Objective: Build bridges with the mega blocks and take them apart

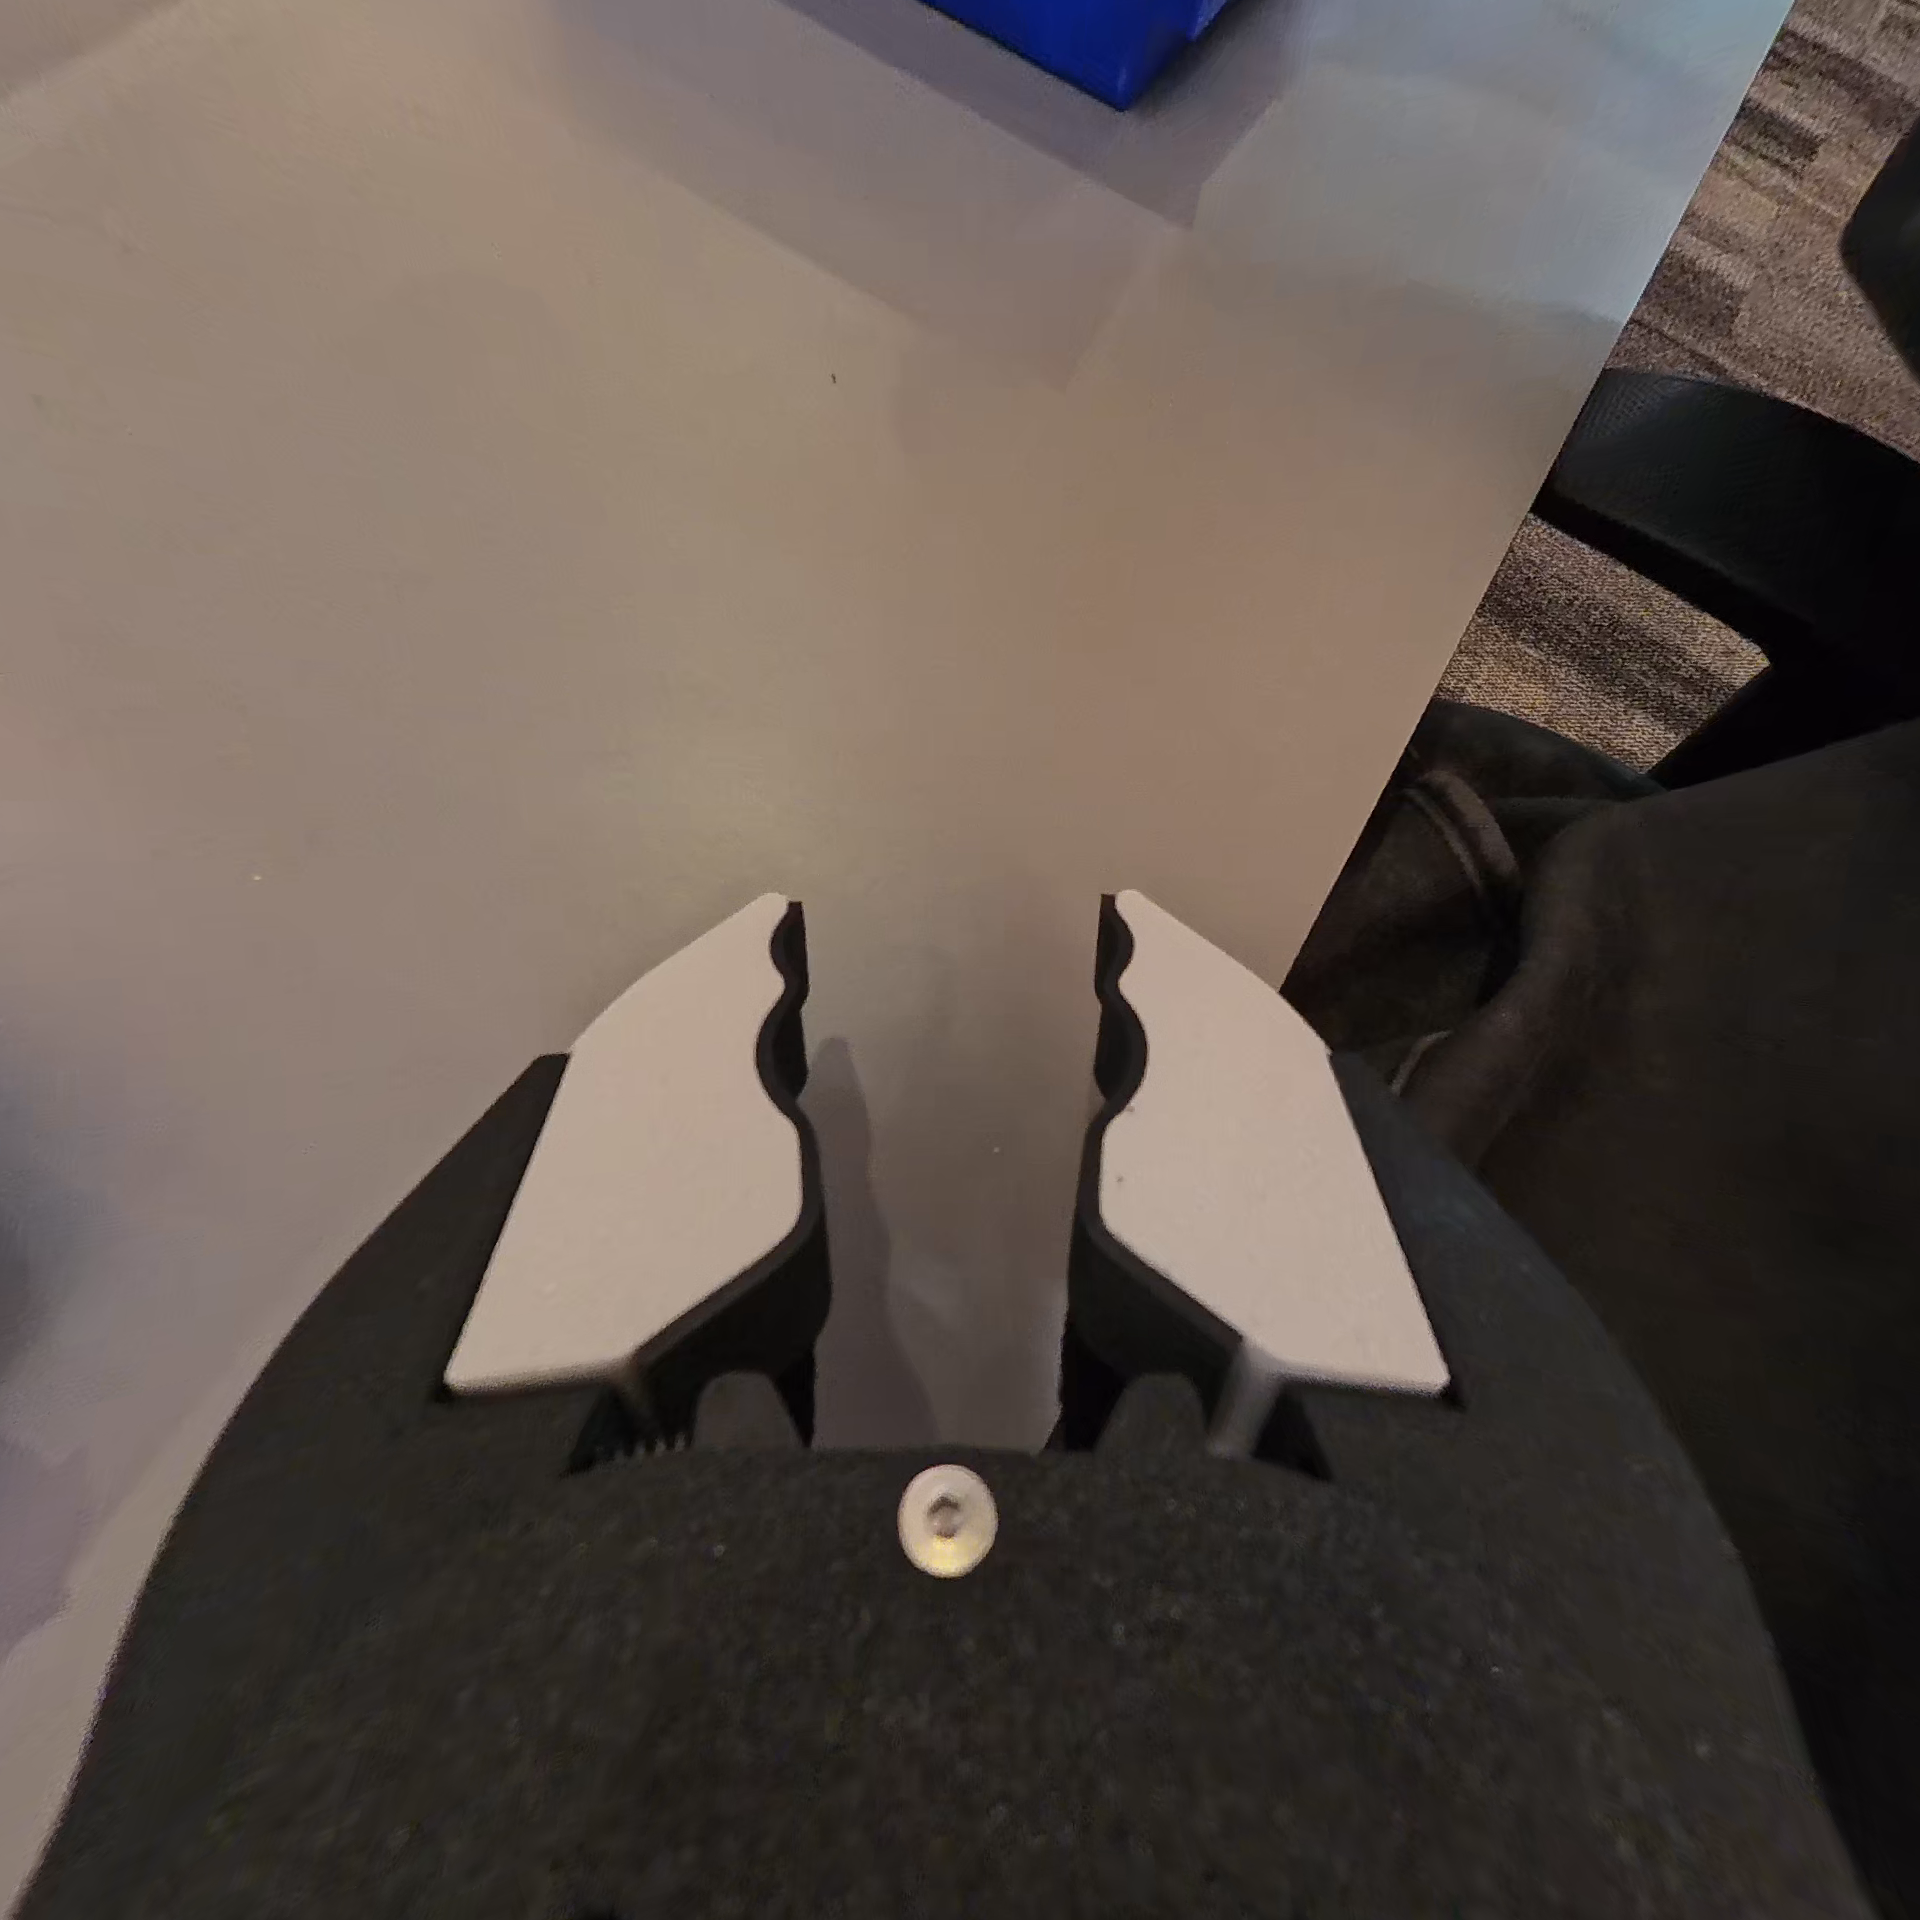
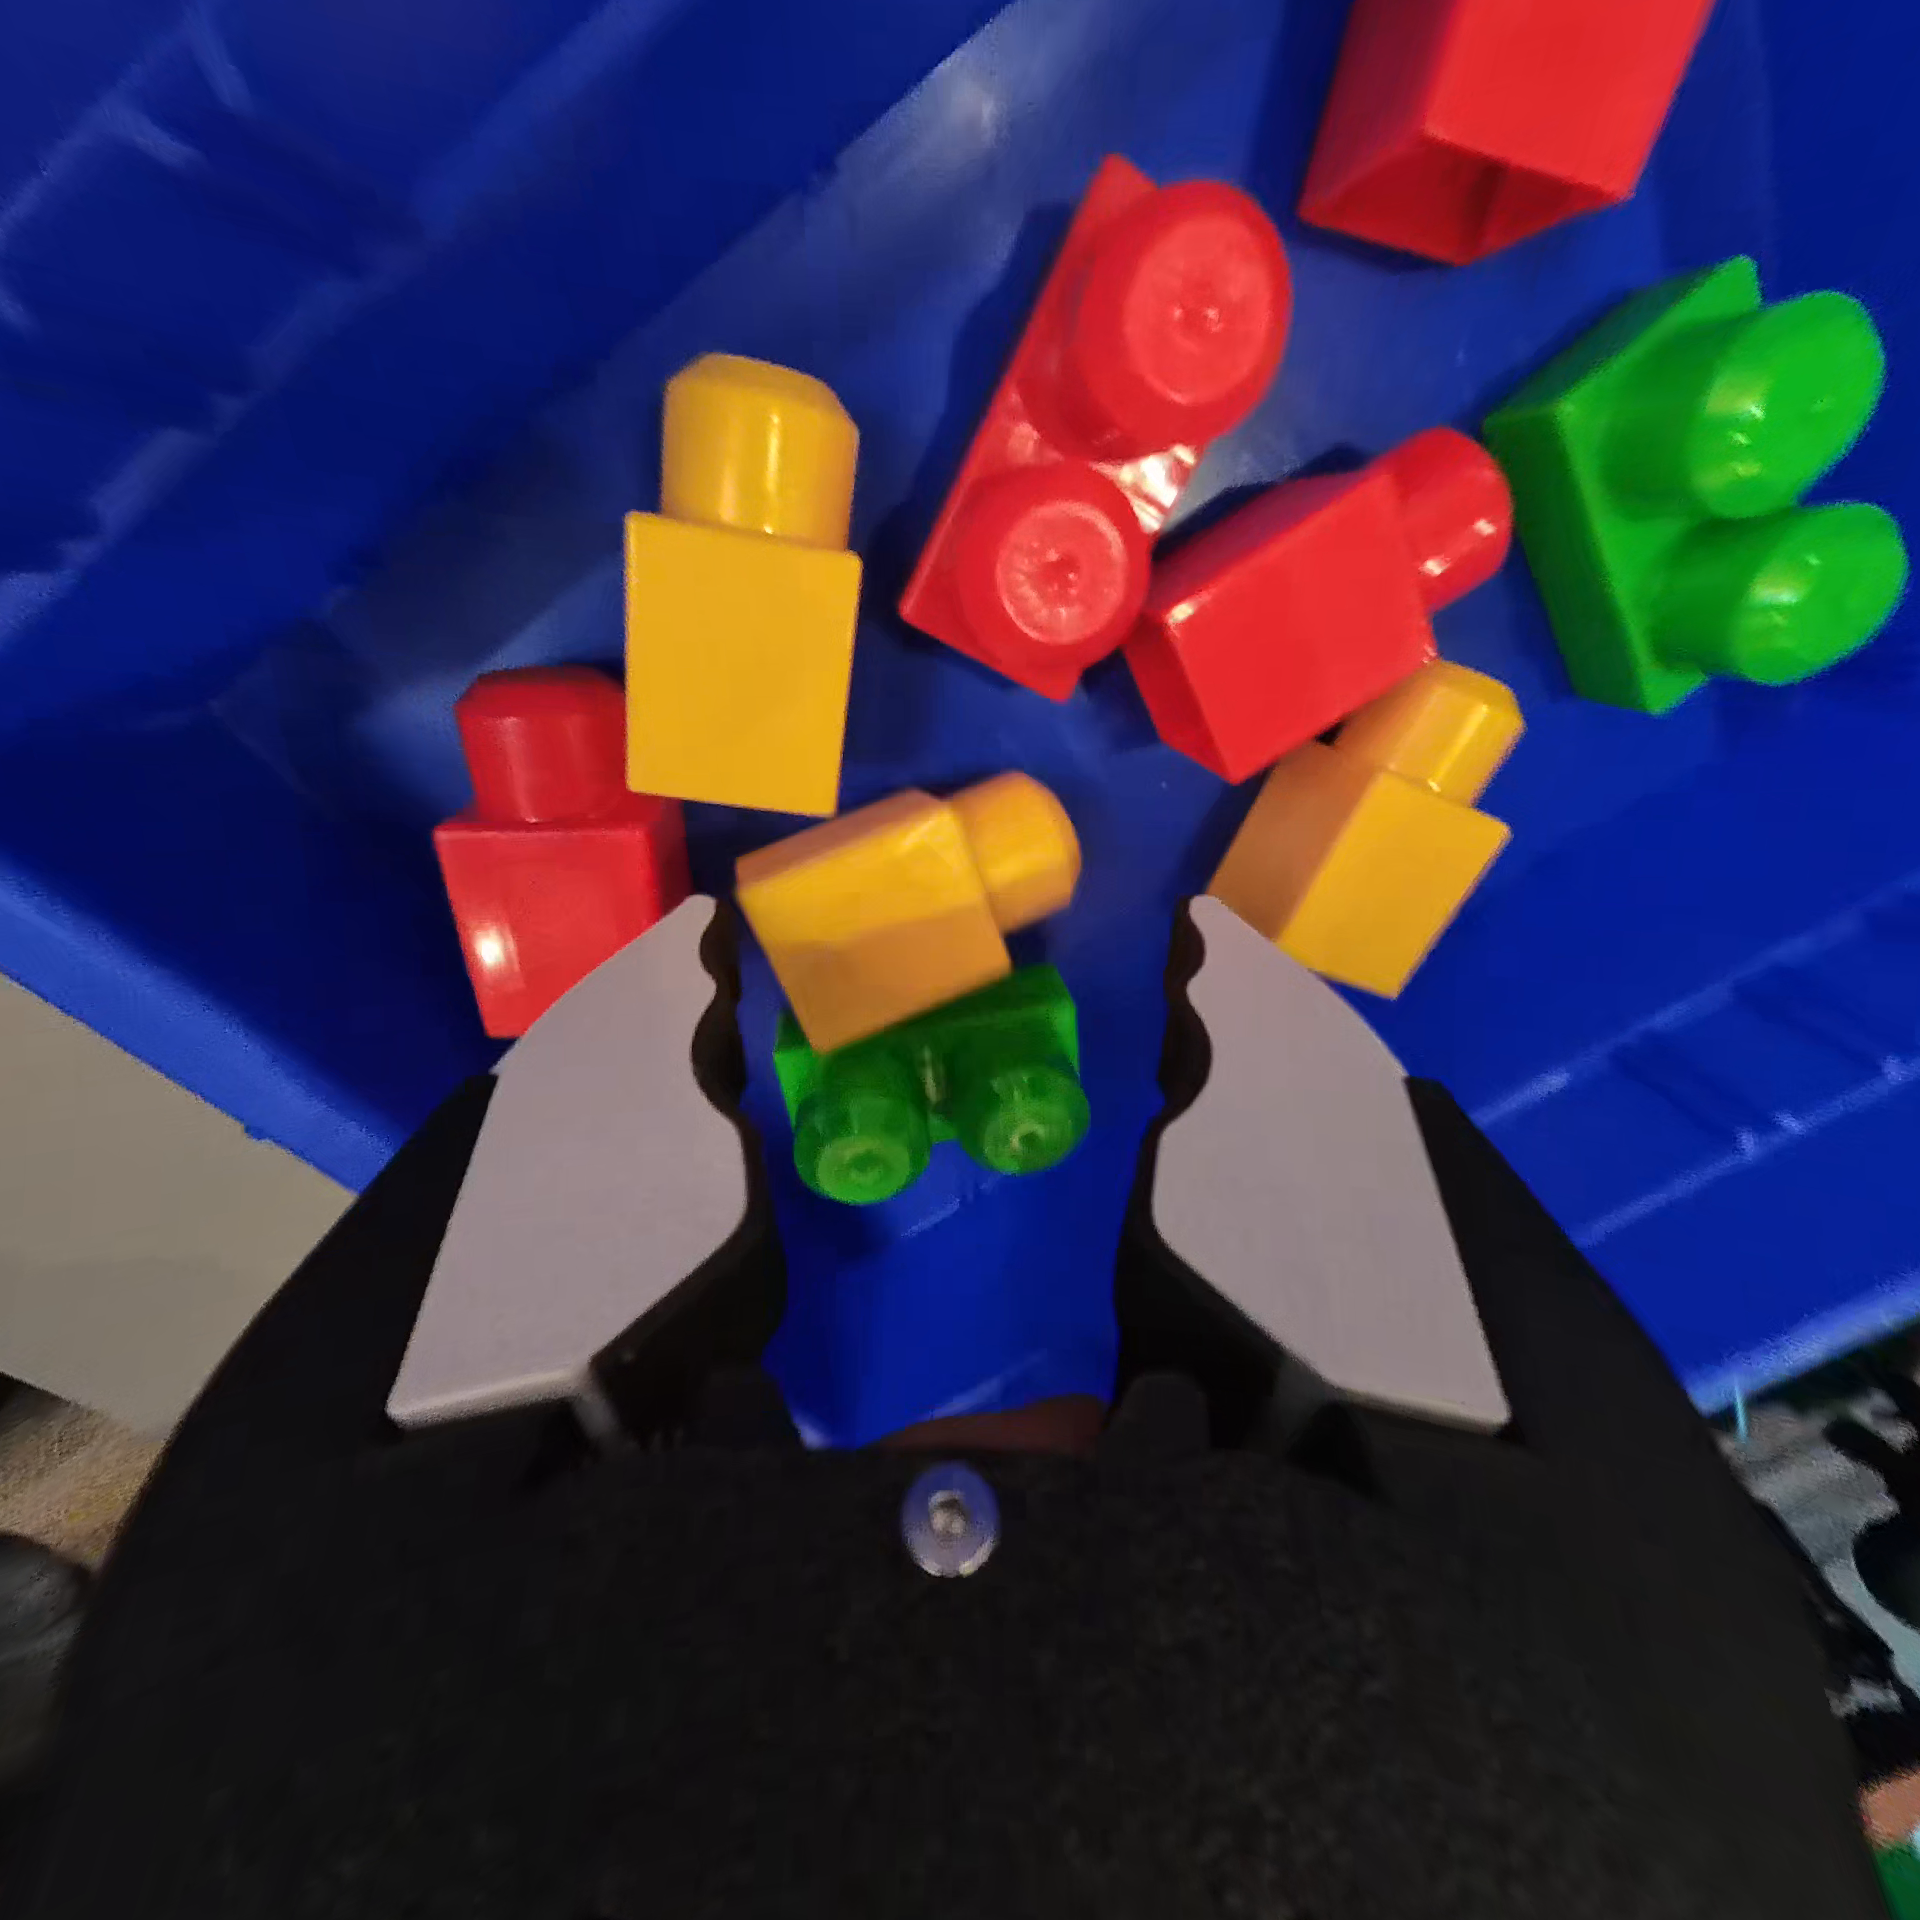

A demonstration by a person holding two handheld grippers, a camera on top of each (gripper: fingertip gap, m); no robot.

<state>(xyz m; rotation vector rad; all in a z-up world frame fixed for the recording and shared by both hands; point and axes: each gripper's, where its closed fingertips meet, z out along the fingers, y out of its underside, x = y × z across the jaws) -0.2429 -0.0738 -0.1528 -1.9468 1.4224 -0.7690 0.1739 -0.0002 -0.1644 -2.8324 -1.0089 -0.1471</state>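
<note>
Right now the right tongs [image 2: 951, 909] gape wide over a blue bin [image 2: 312, 312], holding nothing, with a yellow block [image 2: 883, 914] lying on its side between the tips and slightly toward 12 o'clock. Under it, toward 6 o'clock, a clear green block [image 2: 935, 1101] shows two studs pointing at the camera. Just past the left fingertip at 9 o'clock stands a red block [image 2: 551, 862]; by the right fingertip at 2 o'clock lies another yellow one [image 2: 1361, 862]. Farther out sit a yellow single-stud block [image 2: 738, 655] at 11 o'clock, a red two-stud block [image 2: 1091, 436] at 12, a red single-stud block [image 2: 1288, 613] at 1, a green two-stud block [image 2: 1683, 488] at 2, and a red hollow block [image 2: 1486, 125] at the top edge.

The left tongs [image 1: 951, 914] are open too, at a middling gap, empty, over a bare grey surface [image 1: 520, 520]; a corner of the bin [image 1: 1091, 42] shows at 12 o'clock, well apart.

I judge this the very start: picking the first block for a bridge, nothing built yet. The next move likely calls for lowering onto the yellow block and closing across its flat sides, not the stud. It rests tilted on the green one, so it may roll or slip when pinched.

The blocks look like glossy, smooth plastic, light and hollow.
</note>
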